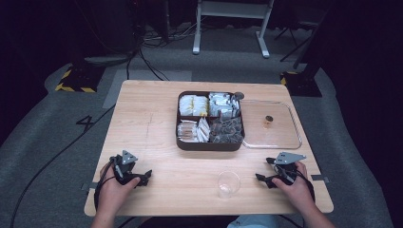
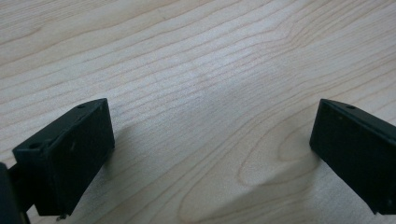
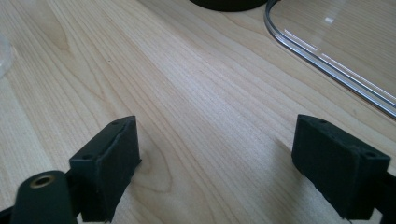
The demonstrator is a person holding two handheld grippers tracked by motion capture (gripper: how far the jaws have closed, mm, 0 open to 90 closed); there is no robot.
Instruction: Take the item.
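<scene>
Two grippers rest low on the wooden worktop (image 1: pixel 157 137) in the high view, each held in one hand at the near edge. The left gripper (image 1: pixel 142 176) sits at the near left, with its grey three-cornered plate on top and its cable trailing back past the wrist. The right gripper (image 1: pixel 262 179) sits at the near right, its jaws pointing toward the left gripper. A clear plastic cup (image 1: pixel 228 184) stands upright between the two grippers, nearer to the right gripper and just off its jaw tips, not touching them. Beyond the cup, farther from both grippers, lies a dark divided tray (image 1: pixel 210 145) with four compartments of packets. A clear lid (image 1: pixel 294 137) lies flat directly beyond the right gripper, touching the tray's side, with a small brown object (image 1: pixel 268 121) on it.

In the left gripper view, the left gripper (image 2: pixel 212 140) has its jaws spread wide apart. Bare wood grain lies between them, and nothing is held.

In the right gripper view, the right gripper (image 3: pixel 216 156) also has its jaws spread wide, with bare worktop between them. The curved rim of the clear lid (image 3: pixel 327 65) runs ahead of the right-hand jaw, well apart from it. A faint edge of the clear cup (image 3: pixel 3 51) shows ahead of the left-hand jaw, at the frame's border. The dark tray's corner (image 3: pixel 226 4) sits straight ahead, farther off.
</scene>
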